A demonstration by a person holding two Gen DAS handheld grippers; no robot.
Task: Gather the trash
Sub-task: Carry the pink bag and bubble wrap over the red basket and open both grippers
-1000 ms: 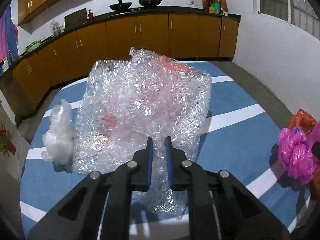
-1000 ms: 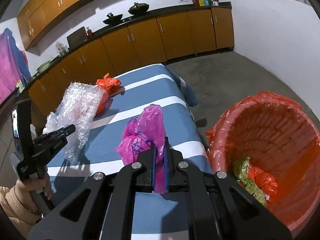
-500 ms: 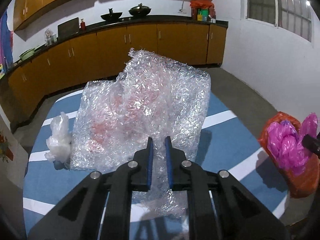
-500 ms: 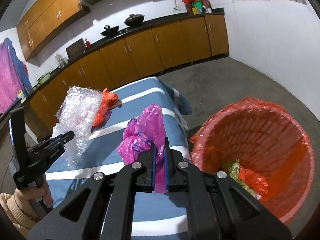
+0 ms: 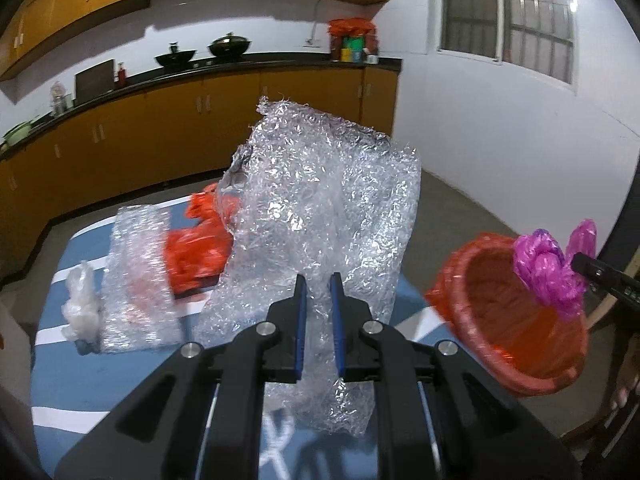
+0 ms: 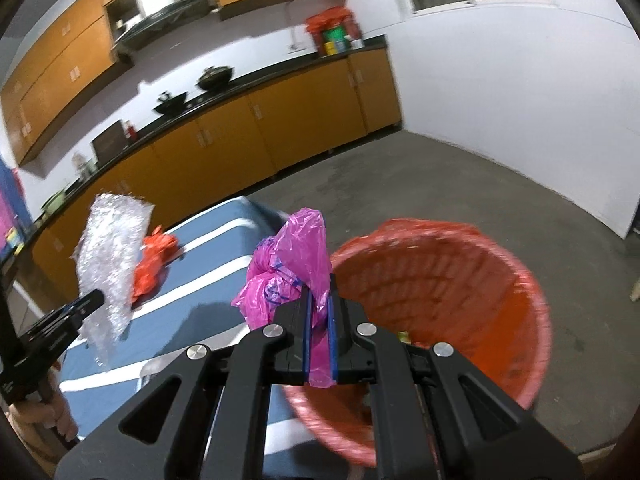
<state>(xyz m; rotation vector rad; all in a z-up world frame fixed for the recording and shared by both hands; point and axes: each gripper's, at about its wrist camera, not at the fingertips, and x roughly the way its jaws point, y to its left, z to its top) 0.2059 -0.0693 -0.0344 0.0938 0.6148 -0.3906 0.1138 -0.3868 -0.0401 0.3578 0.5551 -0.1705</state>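
A kitchen with orange cabinets runs behind a blue-and-white striped bench (image 5: 120, 364). On it lie an orange bag (image 5: 196, 248), a second piece of bubble wrap (image 5: 138, 276) and a crumpled white bag (image 5: 82, 308). Off the bench's right end stands the orange bin (image 6: 460, 276), some scraps already at its bottom.

My right jaws (image 6: 319, 300) are narrowly parted, clamping a knotted pink plastic bag (image 6: 292, 268). I hold it above the bin's near rim, placed, I judge, to let go into it.

My left jaws (image 5: 318, 294) grip a big sheet of bubble wrap (image 5: 320, 208) near its lower edge, only a slim gap between the pads. It stands lifted above the bench and leaning toward the bin, probably next in line.
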